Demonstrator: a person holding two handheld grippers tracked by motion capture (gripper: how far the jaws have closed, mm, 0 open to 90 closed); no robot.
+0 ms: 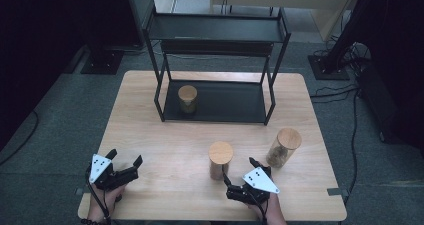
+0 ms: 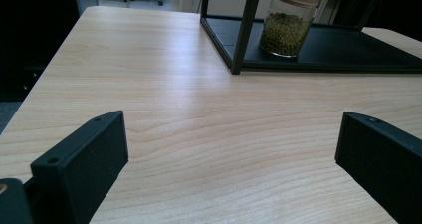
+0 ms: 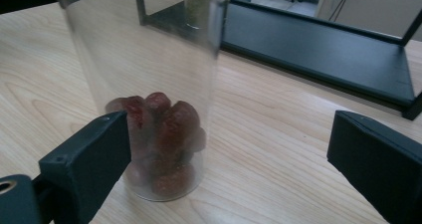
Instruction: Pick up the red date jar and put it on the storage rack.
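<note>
Three glass jars with wooden lids are in view. The jar of green beans stands on the lower level of the black shelf rack. On the table near the front, the jar of red dates stands upright. Just in front of it my right gripper is open, the jar close by its left jaw and touching neither. A jar of brown pieces stands to the right. At the front left, my left gripper is open over bare wood.
The rack's upper shelf carries nothing that I can see. The wooden table has open room in the middle and on the left. Stands and cables lie on the floor beyond the table's right side.
</note>
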